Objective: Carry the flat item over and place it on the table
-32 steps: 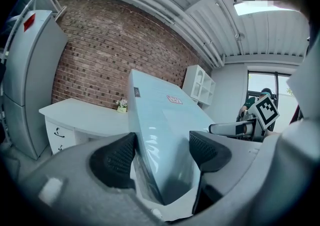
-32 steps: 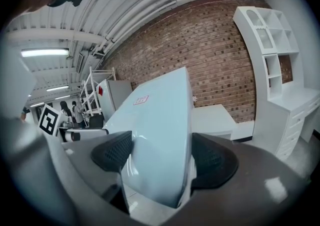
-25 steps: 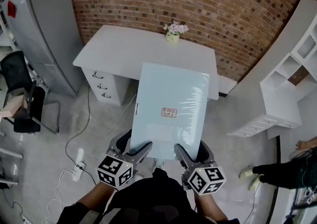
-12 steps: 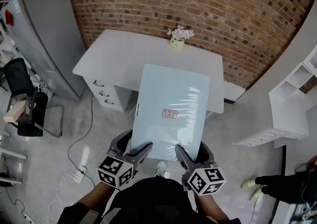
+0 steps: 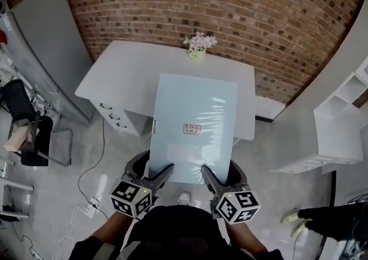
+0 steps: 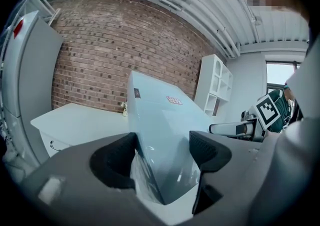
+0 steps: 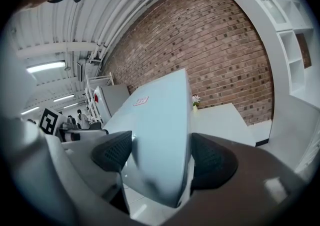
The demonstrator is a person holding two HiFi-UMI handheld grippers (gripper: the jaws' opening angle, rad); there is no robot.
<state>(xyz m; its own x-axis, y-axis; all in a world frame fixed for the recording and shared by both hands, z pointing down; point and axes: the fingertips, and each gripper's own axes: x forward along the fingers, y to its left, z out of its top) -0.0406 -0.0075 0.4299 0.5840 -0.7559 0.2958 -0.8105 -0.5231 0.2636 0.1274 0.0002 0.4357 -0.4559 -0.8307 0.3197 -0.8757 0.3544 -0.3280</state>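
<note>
Left claw (image 5: 154, 169): at 7 o'clock in head view, pointing toward 12, jaws closed on near edge of pale blue panel (image 5: 195, 121). Panel wedged between both pads in left gripper view (image 6: 162, 147).

Right claw (image 5: 221, 170): at 5 o'clock, level with left, also pointing toward 12, jaws clamped on same edge (image 7: 160, 152).

Marker cubes (image 5: 133, 198) nearest body. Dark-sleeved forearms (image 5: 98, 243) low, either side of torso.

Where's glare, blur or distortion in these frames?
Head view: glare streaks on the wrapped panel, brick wall bowed by the lens. Left gripper view: strong fisheye, dark corners, left tool soft up close. Right gripper view: same fisheye, right tool and near panel edge blurred.
</note>
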